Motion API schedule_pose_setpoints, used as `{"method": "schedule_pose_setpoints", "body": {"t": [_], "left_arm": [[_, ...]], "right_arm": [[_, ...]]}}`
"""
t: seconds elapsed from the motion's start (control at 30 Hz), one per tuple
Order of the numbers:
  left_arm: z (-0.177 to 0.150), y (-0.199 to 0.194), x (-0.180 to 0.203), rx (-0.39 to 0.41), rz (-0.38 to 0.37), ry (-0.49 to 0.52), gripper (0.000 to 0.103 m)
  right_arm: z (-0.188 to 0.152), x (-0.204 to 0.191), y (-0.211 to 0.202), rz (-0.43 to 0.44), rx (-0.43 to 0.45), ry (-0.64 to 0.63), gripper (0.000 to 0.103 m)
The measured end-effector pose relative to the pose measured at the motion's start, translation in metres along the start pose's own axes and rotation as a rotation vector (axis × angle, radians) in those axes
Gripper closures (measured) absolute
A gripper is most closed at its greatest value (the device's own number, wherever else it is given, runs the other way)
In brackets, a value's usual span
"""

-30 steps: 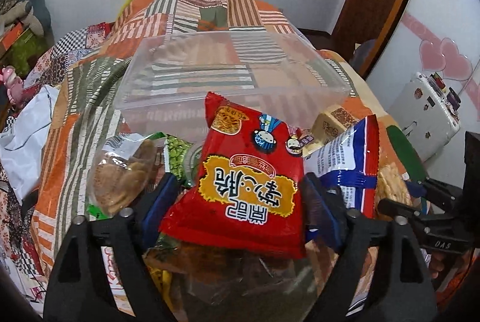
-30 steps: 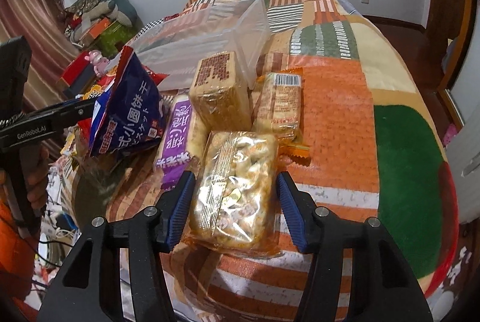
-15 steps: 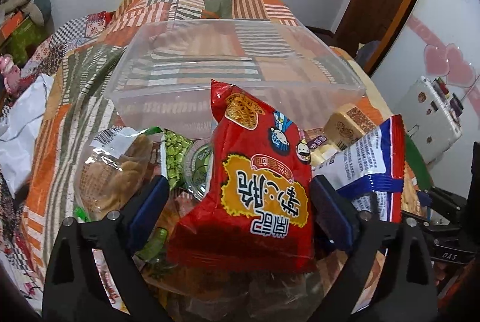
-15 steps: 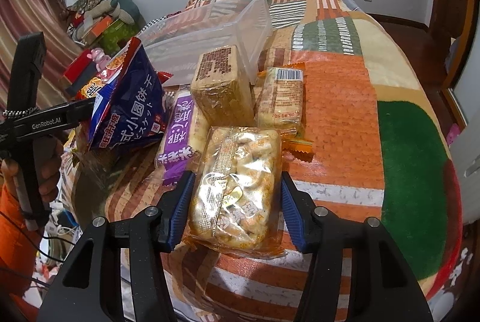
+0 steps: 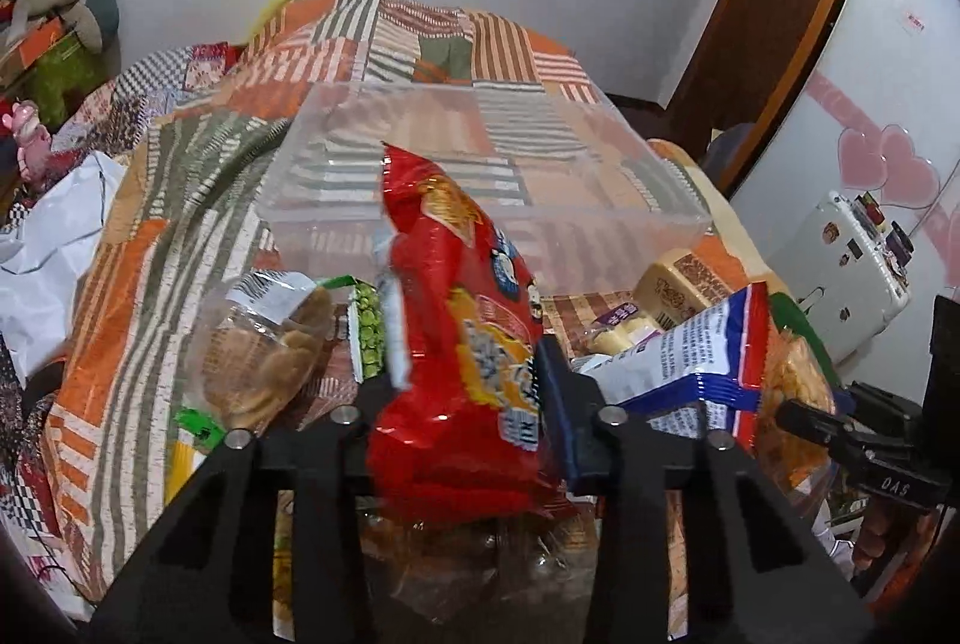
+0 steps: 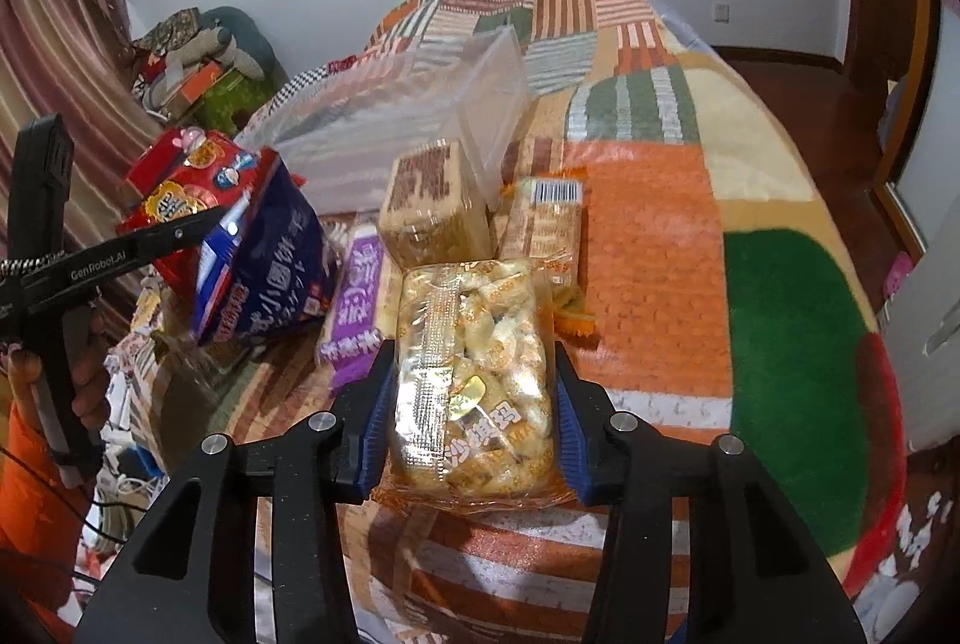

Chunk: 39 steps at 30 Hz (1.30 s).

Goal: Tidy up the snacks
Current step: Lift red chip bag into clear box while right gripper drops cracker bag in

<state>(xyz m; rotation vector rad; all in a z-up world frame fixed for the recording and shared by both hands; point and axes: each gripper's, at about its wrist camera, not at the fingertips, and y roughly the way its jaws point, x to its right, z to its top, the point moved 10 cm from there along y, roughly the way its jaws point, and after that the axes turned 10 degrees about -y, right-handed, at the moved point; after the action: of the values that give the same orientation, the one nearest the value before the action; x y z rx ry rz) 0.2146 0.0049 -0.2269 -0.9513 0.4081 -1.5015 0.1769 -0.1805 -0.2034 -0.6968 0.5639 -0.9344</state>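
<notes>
My left gripper (image 5: 465, 398) is shut on a red snack bag (image 5: 462, 344), squeezing it narrow and holding it up in front of the clear plastic bin (image 5: 480, 176). The red bag also shows in the right wrist view (image 6: 180, 200), with the bin (image 6: 420, 116) behind it. My right gripper (image 6: 474, 404) is closed around a clear yellow pack of puffed snacks (image 6: 474, 380) that lies on the striped bedspread (image 6: 648, 236). A blue biscuit bag (image 6: 270, 254) leans between the two grippers.
More snacks lie near the bin: a purple pack (image 6: 354, 296), a tan block pack (image 6: 426, 206), an orange barcode pack (image 6: 546, 224), a cookie bag (image 5: 264, 356), green peas (image 5: 369, 332). A white cloth (image 5: 54, 224) lies left; a door (image 5: 774, 14) stands right.
My left gripper closed from wide open onto the red bag, pinching it narrow, and lifted it. My right gripper closed in slightly around the yellow pack.
</notes>
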Motion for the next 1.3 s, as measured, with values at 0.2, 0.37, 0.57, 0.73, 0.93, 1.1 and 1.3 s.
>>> {"method": "schedule_pose_setpoints", "body": {"t": [0.2,0.37,0.57,0.73,0.93,1.1,1.3], "left_arm": [[0.011,-0.021,0.007,0.071,0.0,0.033,0.08],[0.025,-0.033,0.011,0.115,-0.004,0.035,0.08],[0.047,-0.04,0.012,0.152,-0.001,0.036,0.08],[0.065,-0.045,0.011,0.19,0.001,0.038,0.08],[0.087,-0.038,0.003,0.211,0.006,0.027,0.08],[0.105,-0.026,-0.008,0.211,0.017,0.015,0.08],[0.124,-0.003,-0.021,0.194,0.029,-0.001,0.08]], "right_arm": [[0.03,0.002,-0.011,-0.001,0.079,-0.01,0.061],[0.055,-0.001,-0.013,0.0,0.13,-0.038,0.06],[0.086,-0.006,-0.009,0.015,0.178,-0.075,0.061],[0.107,-0.009,0.0,0.028,0.201,-0.088,0.061],[0.133,-0.013,0.013,0.028,0.218,-0.113,0.061],[0.147,-0.011,0.028,0.028,0.216,-0.118,0.061],[0.156,-0.009,0.049,0.033,0.19,-0.12,0.061]]}}
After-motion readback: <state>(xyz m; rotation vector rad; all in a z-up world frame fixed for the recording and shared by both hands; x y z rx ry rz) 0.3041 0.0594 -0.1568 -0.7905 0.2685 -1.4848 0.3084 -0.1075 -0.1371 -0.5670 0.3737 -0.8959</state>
